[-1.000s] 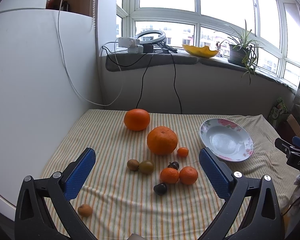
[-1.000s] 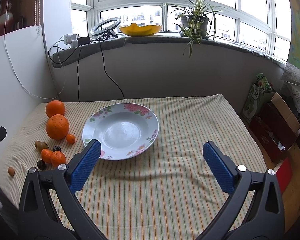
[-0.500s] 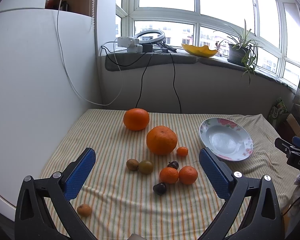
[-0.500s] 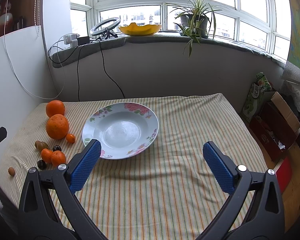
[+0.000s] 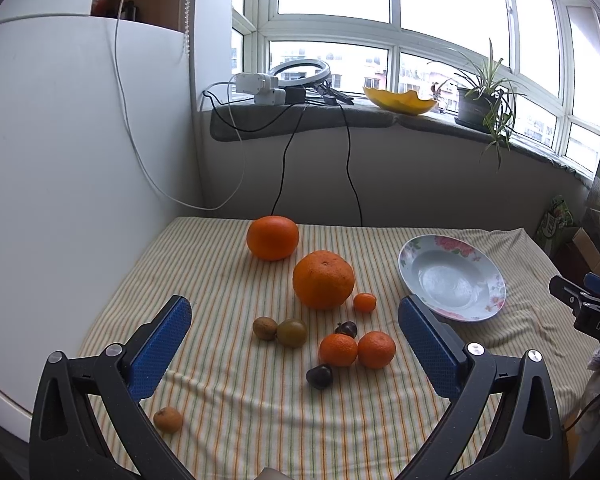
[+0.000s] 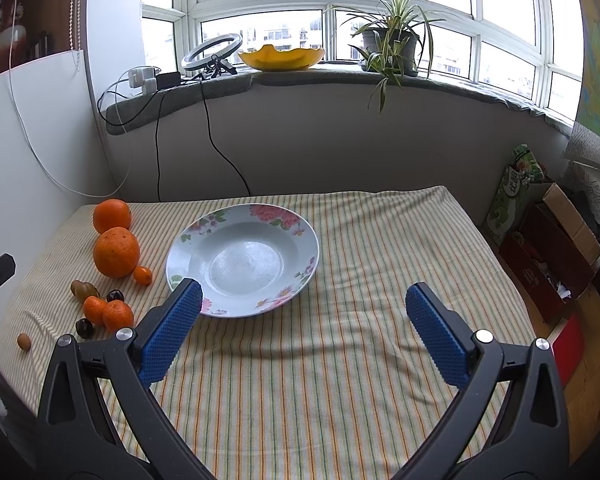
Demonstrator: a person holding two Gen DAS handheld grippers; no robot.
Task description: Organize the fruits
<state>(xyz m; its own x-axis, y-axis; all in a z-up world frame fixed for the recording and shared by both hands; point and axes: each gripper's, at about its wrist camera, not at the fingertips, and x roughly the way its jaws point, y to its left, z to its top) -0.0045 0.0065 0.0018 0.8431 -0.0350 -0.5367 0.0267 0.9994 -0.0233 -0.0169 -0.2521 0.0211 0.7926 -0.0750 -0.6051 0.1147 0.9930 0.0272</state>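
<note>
The left gripper with black arms and blue ribbed pads (image 5: 294,334) hangs above the table w/ its jaws spread wide and nothing between them. The right gripper of the same black and blue build (image 6: 302,320) is also spread wide and empty, over a bare part of the cloth.

Nearest to the left gripper, a small dull-orange round fruit (image 5: 167,419) lies alone on the striped yellow-green tablecloth (image 6: 340,360), close to the front left edge. Further in, a dark purple round fruit (image 5: 319,376) sits just in front of two small orange mandarins (image 5: 338,349) which touch each other. A second dark fruit (image 5: 346,329) is right behind them. To the left, a brown oval fruit (image 5: 264,328) and an olive-green round fruit (image 5: 291,333) sit side by side, touching.

Behind this group is a big rough-skinned orange (image 5: 323,279), w/ a tiny orange kumquat-like fruit (image 5: 365,302) just beside it on the right. A smooth large orange (image 5: 272,237) stands further back, near the wall.

The white shallow plate with pink flower rim (image 6: 188,236) is empty, to the right of all fruit, approx. in the table middle.
</note>
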